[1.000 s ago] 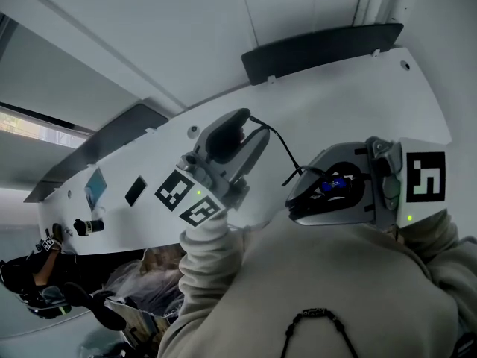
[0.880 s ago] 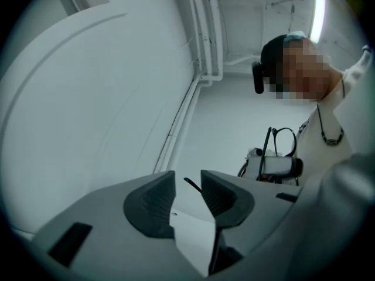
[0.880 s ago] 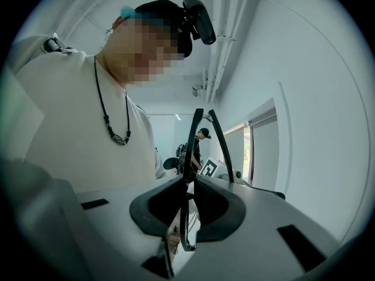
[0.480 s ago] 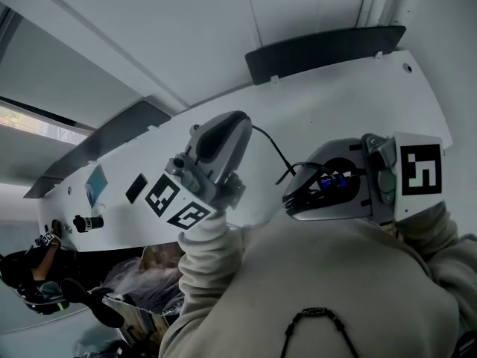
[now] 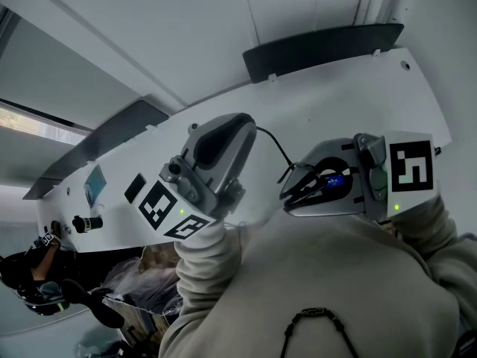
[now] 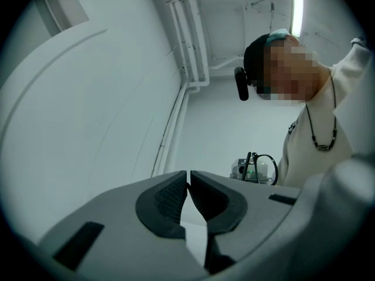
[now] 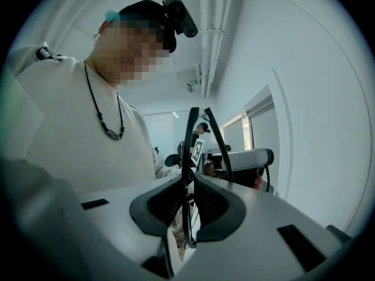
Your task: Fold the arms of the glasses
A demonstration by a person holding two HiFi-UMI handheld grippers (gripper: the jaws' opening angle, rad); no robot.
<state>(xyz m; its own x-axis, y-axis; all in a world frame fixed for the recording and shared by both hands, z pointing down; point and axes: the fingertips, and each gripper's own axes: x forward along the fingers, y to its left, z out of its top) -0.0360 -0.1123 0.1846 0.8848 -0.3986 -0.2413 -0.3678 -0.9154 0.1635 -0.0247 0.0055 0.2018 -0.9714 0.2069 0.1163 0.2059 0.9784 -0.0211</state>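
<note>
The black glasses (image 5: 298, 182) stand out from my right gripper (image 5: 292, 192), which is shut on their frame. One thin arm (image 5: 276, 146) curves from them toward the left gripper. In the right gripper view the rim (image 7: 188, 209) runs between the pads and both arms (image 7: 193, 139) rise above my right gripper (image 7: 190, 183). My left gripper (image 5: 242, 129) hangs just left of the glasses. Its jaws are closing, almost together, with nothing between them (image 6: 188, 177). From the left gripper view the glasses (image 6: 263, 168) show a little way off to the right.
A long white table (image 5: 350, 95) lies beneath both grippers, with dark panels (image 5: 320, 47) along its far edge. Small black items (image 5: 88, 224) and a bluish card (image 5: 95, 185) sit at its left end. Another person (image 7: 202, 127) stands far back in the room.
The left gripper has drifted left and tilted, away from the glasses arm. The right gripper with the glasses has edged slightly left.
</note>
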